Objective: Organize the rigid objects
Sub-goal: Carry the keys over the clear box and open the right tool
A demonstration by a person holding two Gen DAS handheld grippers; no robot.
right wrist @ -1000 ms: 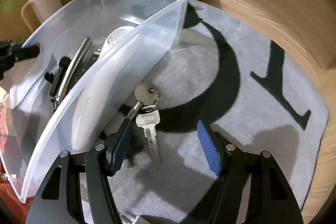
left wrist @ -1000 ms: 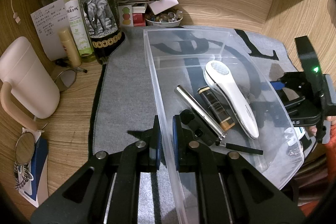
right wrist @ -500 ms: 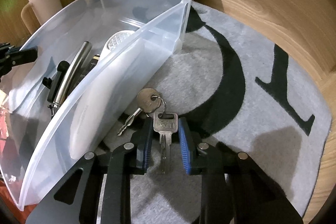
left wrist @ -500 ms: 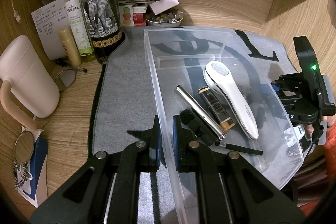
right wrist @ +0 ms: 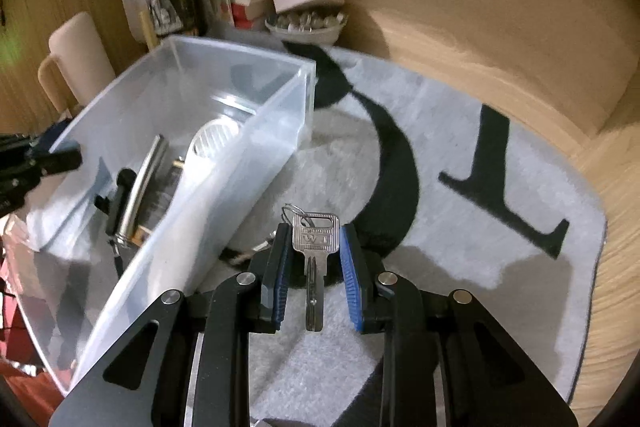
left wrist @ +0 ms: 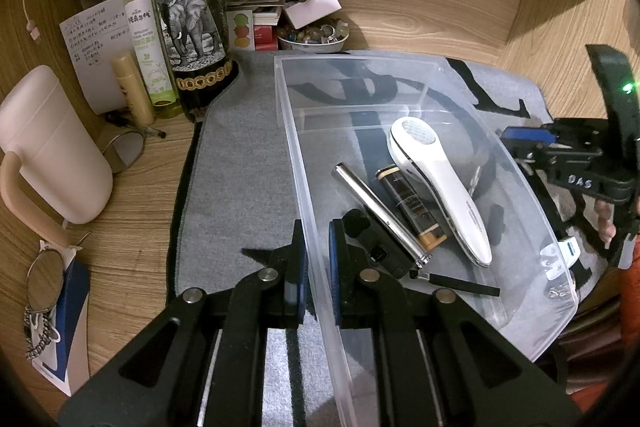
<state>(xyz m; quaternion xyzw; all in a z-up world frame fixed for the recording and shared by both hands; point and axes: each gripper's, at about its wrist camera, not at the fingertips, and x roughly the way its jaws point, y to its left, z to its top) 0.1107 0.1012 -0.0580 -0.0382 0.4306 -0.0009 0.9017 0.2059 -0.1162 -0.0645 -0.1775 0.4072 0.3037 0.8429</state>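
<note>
My left gripper (left wrist: 316, 263) is shut on the near left wall of a clear plastic bin (left wrist: 400, 71) that stands on a grey mat. In the bin lie a white handheld device (left wrist: 440, 183), a silver tube (left wrist: 380, 211), a brown-and-gold tube (left wrist: 408, 203) and a small black device (left wrist: 376, 247). My right gripper (right wrist: 312, 267) is shut on a silver key (right wrist: 314, 255) with a key ring, held above the mat just right of the bin (right wrist: 256, 147). The right gripper also shows at the right in the left wrist view (left wrist: 524, 137).
A wine bottle (left wrist: 192, 27), a green spray bottle (left wrist: 148, 39), a beige mug (left wrist: 48, 147), glasses and papers crowd the desk's left. A bowl of small stones (left wrist: 312, 37) stands behind the bin. The grey mat (right wrist: 460, 227) spreads right of the bin.
My right gripper went down over the keys, shut on the silver key and lifted it off the mat. My left gripper kept its hold on the bin wall.
</note>
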